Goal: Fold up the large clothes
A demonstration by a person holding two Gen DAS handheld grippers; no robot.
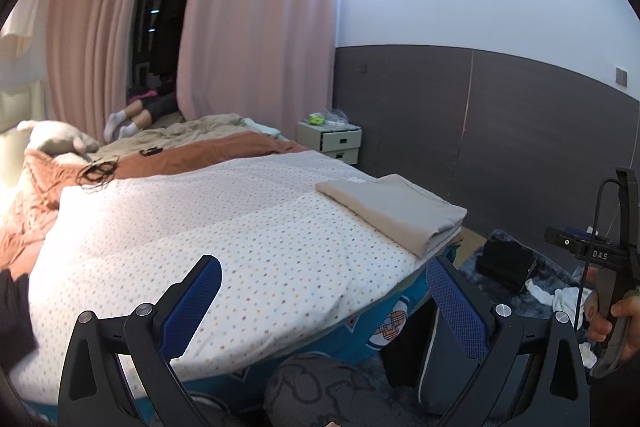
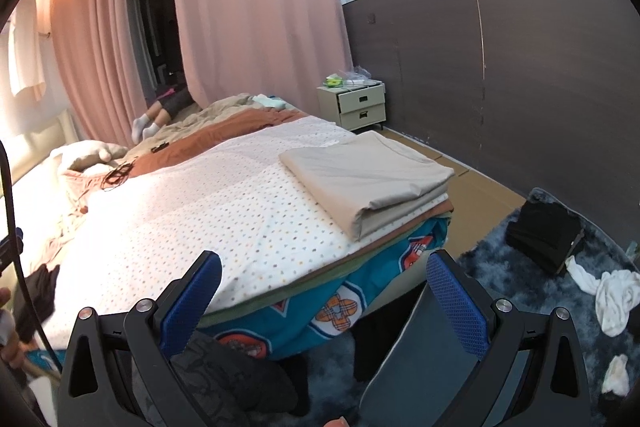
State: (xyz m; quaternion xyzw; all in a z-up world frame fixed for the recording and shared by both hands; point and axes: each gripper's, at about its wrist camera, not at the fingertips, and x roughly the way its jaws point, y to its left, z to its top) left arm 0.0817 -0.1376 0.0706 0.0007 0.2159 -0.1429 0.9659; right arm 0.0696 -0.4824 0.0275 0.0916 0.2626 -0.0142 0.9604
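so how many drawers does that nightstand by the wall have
2. The nightstand shows an upper drawer, which looks pulled slightly open, and a lower drawer directly beneath it. Both grippers, left and right, are open and empty.

Both wrist views sit low at the bed's (image 1: 248,227) foot, facing 12 o'clock along it toward pink curtains (image 2: 256,7), right view nearer the folded beige cloth (image 2: 368,179) at 1 o'clock; both share bed, nightstand (image 1: 330,141), curtains.
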